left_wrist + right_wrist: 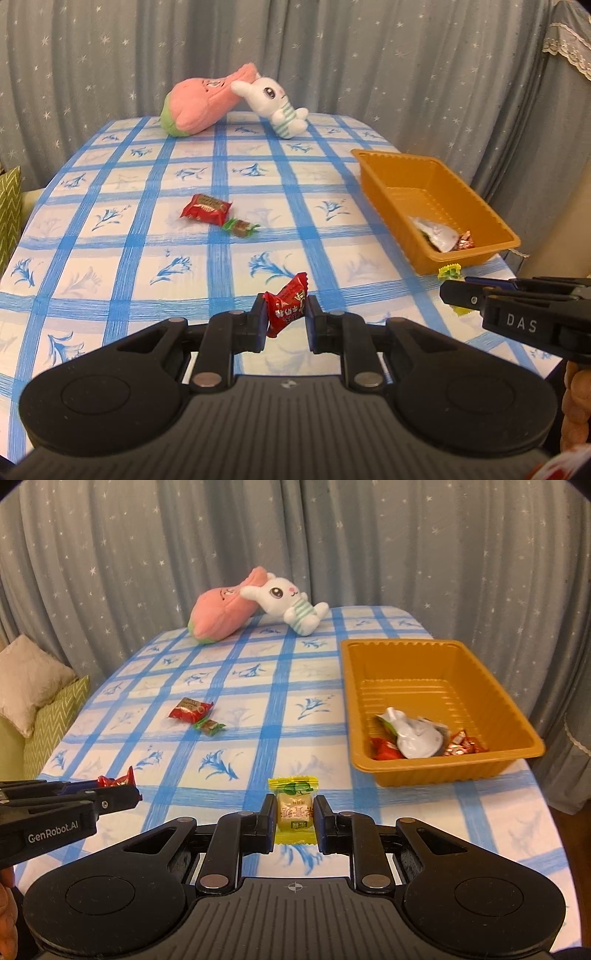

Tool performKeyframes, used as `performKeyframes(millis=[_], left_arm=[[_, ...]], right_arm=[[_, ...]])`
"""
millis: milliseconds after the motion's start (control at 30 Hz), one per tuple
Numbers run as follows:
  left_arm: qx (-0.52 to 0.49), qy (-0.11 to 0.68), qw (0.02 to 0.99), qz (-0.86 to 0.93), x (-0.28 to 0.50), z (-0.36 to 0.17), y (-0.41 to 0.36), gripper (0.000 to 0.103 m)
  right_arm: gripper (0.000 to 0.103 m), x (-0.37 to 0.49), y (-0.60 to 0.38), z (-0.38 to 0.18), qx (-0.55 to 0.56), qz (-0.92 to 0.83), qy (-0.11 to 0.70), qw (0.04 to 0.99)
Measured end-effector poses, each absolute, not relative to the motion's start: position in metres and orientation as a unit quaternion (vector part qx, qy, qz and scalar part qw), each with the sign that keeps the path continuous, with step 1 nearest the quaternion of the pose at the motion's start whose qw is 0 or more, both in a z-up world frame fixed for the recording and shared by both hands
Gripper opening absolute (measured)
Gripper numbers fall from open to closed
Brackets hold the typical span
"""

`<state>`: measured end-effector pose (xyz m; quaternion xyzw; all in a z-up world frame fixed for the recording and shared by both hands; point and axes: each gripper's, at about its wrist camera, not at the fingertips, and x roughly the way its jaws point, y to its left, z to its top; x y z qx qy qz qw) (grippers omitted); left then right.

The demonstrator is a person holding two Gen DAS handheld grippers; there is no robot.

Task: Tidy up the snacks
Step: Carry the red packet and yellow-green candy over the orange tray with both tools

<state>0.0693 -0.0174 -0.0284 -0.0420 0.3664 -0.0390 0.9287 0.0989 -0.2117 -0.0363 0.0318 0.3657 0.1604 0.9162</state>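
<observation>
Partly hiding under a crumpled white wrapper in the near corner of the orange tray, ahead and right of the right jaws: a red packet and a foil-wrapped sweet, their print too small to read. Clamping a red candy between the left gripper jaws, low over the checked surface, the wrapper's white characters crumpled and hard to make out. Gripping a yellow candy between the right gripper jaws, likewise just above the cloth, green leaf art showing on top, its characters blurred. Pointing forward side by side, both tools level, each cutting into the other's view from the side: "DAS" reading on the right tool, "GenRobot.AI" on the left. Lying well ahead of the left jaws, a red snack packet touching a small green-ended sweet. Leaning together at the far edge, a pink plush and a white rabbit toy. Edging in at far left of the right view, cushions, cut off.
</observation>
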Motion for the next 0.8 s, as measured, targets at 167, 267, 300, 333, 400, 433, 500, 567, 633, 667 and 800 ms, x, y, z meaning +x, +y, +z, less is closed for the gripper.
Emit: performKeyframes(millis=[167,267,300,333,400,433,500,567,633,667,800], left_arm=[[-0.035,0.359,0.931,-0.051,0.066,-0.019,-0.032,0.018],[-0.032,0.356,0.932,-0.057,0.066,-0.015,-0.04,0.018],[-0.031,0.355,0.932,-0.059,0.066,-0.014,-0.042,0.018],[-0.031,0.355,0.932,-0.061,0.067,-0.014,-0.044,0.018],[-0.031,0.355,0.932,-0.064,0.067,-0.013,-0.047,0.018],[-0.031,0.355,0.932,-0.066,0.068,-0.013,-0.049,0.018],[-0.028,0.355,0.932,-0.07,0.068,-0.012,-0.053,0.018],[-0.027,0.354,0.932,-0.074,0.071,-0.011,-0.057,0.018],[-0.026,0.353,0.932,-0.079,0.074,-0.01,-0.062,0.018],[-0.025,0.352,0.932,-0.082,0.075,-0.009,-0.064,0.018],[-0.022,0.349,0.932,-0.095,0.082,-0.006,-0.077,0.018]], right_arm=[[0.021,0.09,-0.226,-0.028,0.041,0.149,0.359,0.921],[0.021,0.087,-0.235,-0.025,0.046,0.142,0.357,0.922],[0.021,0.086,-0.238,-0.024,0.047,0.14,0.356,0.923],[0.021,0.086,-0.24,-0.023,0.048,0.137,0.355,0.924],[0.021,0.085,-0.245,-0.022,0.05,0.134,0.353,0.925],[0.021,0.084,-0.247,-0.021,0.051,0.132,0.353,0.925],[0.021,0.083,-0.252,-0.021,0.053,0.127,0.352,0.926],[0.021,0.084,-0.257,-0.02,0.055,0.122,0.352,0.926],[0.021,0.084,-0.262,-0.019,0.058,0.116,0.35,0.928],[0.021,0.085,-0.265,-0.019,0.059,0.114,0.35,0.928],[0.021,0.088,-0.277,-0.015,0.06,0.102,0.347,0.93]])
